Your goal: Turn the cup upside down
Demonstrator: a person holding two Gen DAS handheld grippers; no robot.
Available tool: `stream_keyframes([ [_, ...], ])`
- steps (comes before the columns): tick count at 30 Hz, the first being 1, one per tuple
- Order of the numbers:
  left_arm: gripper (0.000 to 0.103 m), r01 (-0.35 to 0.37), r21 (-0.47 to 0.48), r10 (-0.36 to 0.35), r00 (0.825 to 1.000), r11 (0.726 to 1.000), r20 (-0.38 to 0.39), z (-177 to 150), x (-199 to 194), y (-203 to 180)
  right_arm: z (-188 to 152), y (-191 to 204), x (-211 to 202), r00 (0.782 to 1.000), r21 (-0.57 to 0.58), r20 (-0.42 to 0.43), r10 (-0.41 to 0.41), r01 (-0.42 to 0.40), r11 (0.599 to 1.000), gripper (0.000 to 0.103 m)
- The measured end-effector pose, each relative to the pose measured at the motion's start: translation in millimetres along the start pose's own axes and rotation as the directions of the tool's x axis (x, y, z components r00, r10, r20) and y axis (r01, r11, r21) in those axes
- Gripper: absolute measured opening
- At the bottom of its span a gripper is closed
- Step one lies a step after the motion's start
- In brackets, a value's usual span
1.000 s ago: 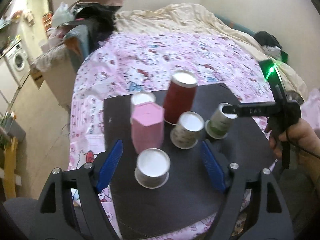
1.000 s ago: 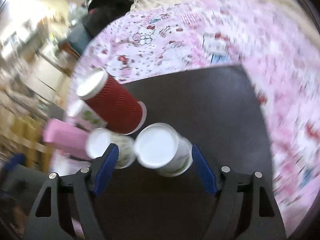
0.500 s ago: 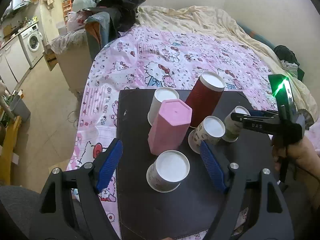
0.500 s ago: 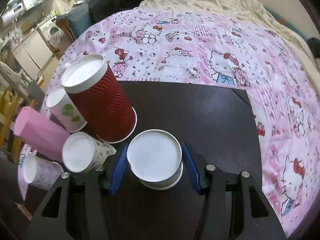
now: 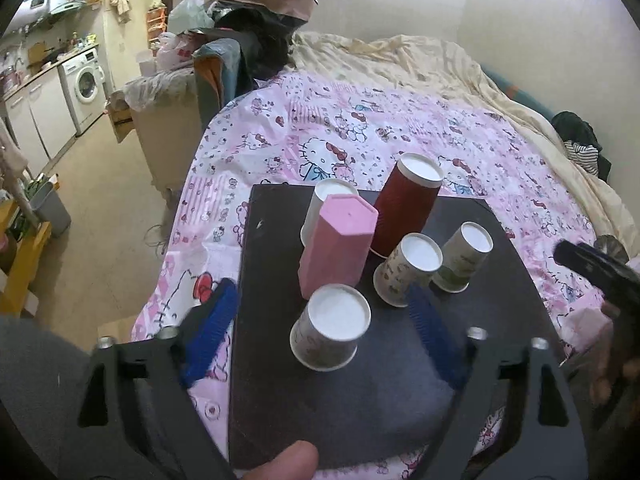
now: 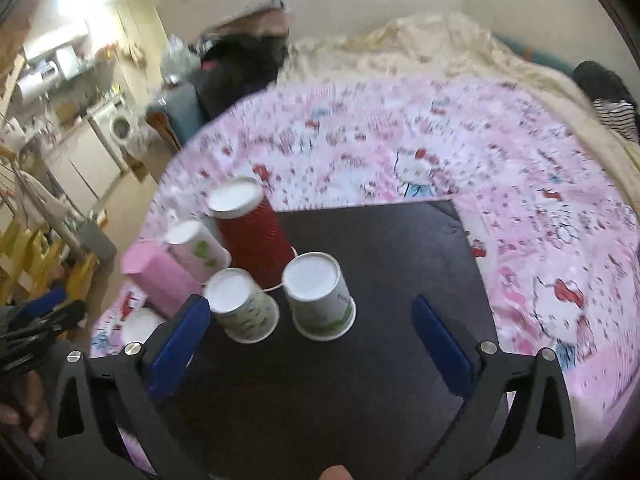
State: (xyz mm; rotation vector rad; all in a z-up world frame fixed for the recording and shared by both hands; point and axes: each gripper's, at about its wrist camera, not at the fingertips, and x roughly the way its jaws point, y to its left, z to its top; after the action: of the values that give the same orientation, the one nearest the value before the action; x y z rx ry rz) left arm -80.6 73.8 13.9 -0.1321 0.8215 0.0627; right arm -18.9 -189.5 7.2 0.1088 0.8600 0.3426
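Several cups stand upside down on a dark board (image 5: 400, 400) (image 6: 380, 248): a tall red ribbed cup (image 5: 404, 208) (image 6: 252, 240), a pink hexagonal cup (image 5: 336, 252) (image 6: 160, 276), and white printed paper cups. The cup with green print (image 6: 320, 300) (image 5: 464, 256) stands free on the board, ahead of my open, empty right gripper (image 6: 308, 348). My left gripper (image 5: 320, 332) is open and empty, with the nearest paper cup (image 5: 328, 332) between its fingers, untouched.
The board lies on a pink Hello Kitty sheet (image 5: 360, 136) over a bed. A cream blanket (image 5: 420, 64) lies behind. Piled clothes and bags (image 5: 240, 40), a washing machine (image 5: 84, 80) and floor are at the left.
My right gripper has opened, let go of the green-print cup, and pulled back and up. The left gripper has drawn back and risen slightly.
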Motion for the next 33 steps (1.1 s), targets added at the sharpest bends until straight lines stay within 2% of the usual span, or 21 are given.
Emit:
stream_keyframes([
  [2,0.098,-0.012,-0.003,0.012,1.000,1.000,0.022,-6.3,-6.2,-2.1,-15.1,8.8,-18.0,0.999,0.010,0.033,-0.008,0.007,1.000,0.103],
  [7,0.099,-0.047,0.020,0.045,0.997,0.999,0.066,-20.9,-16.6,-8.7,-40.0,27.2,-35.5,0.998,0.009,0.069,0.004,-0.005,1.000,0.103],
  [13,0.100,-0.054,0.033,0.050,0.992,0.998,0.112,-28.6,-21.4,-15.4,-64.4,48.1,-43.8,0.988,-0.039,0.150,-0.027,0.033,0.999,0.103],
  [17,0.100,-0.069,0.047,0.061,0.989,0.997,0.138,-29.5,-21.6,-22.2,-66.7,53.9,-39.7,0.986,-0.073,0.160,-0.043,0.055,0.996,0.103],
  [22,0.100,-0.059,0.031,0.055,0.992,0.998,0.112,-33.1,-17.3,-21.1,-65.7,55.9,-35.7,0.983,-0.076,0.173,-0.053,0.067,0.995,0.103],
  [33,0.100,-0.039,0.016,0.036,0.991,0.999,0.125,-33.4,-20.0,-17.2,-65.6,52.9,-35.8,0.981,-0.065,0.181,-0.071,0.084,0.994,0.103],
])
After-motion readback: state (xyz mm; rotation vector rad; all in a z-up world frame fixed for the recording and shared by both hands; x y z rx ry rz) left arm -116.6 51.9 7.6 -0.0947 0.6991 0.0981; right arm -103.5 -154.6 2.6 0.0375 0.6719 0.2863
